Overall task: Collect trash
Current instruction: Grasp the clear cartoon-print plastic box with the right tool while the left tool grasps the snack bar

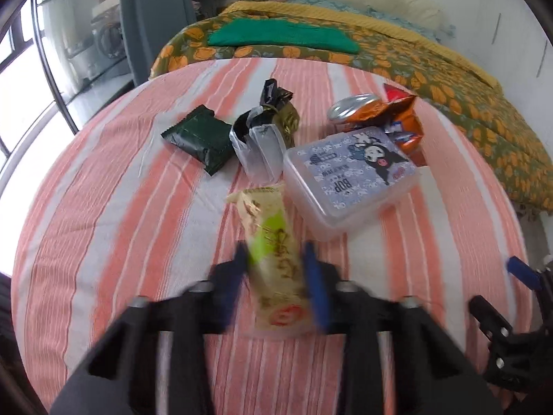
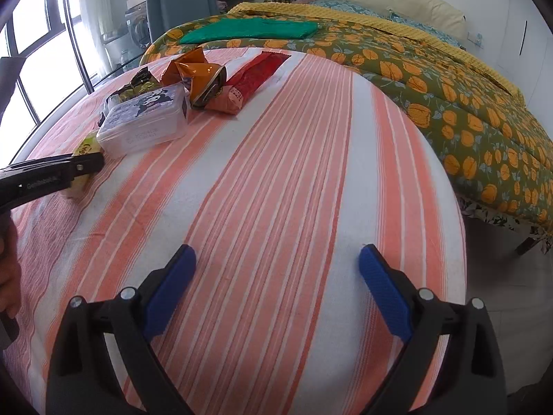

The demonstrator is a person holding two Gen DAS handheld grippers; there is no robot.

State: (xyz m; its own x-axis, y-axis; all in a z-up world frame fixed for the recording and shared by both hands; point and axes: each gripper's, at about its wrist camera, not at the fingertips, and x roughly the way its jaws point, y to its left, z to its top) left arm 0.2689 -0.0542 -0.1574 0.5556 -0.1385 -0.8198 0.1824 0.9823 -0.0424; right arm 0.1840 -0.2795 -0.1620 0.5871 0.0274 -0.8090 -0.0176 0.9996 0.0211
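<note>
My left gripper [image 1: 276,259] has its blue pads on both sides of a cream and green snack wrapper [image 1: 273,245] lying on the striped bedsheet; the frame is blurred. Beyond it lie a dark green packet [image 1: 198,138], a black and clear wrapper [image 1: 262,138], an orange wrapper [image 1: 401,117] and a lidded plastic box [image 1: 349,173] with a cartoon print. My right gripper [image 2: 276,269] is open and empty over bare sheet. In the right wrist view the box [image 2: 145,121], orange wrapper [image 2: 197,72] and a red wrapper [image 2: 255,72] lie far left.
The striped pink and white sheet [image 2: 276,173] covers the bed. A floral quilt [image 2: 449,97] with a green cloth [image 2: 249,29] lies behind. Windows and a curtain stand at the left. The bed edge drops off at the right.
</note>
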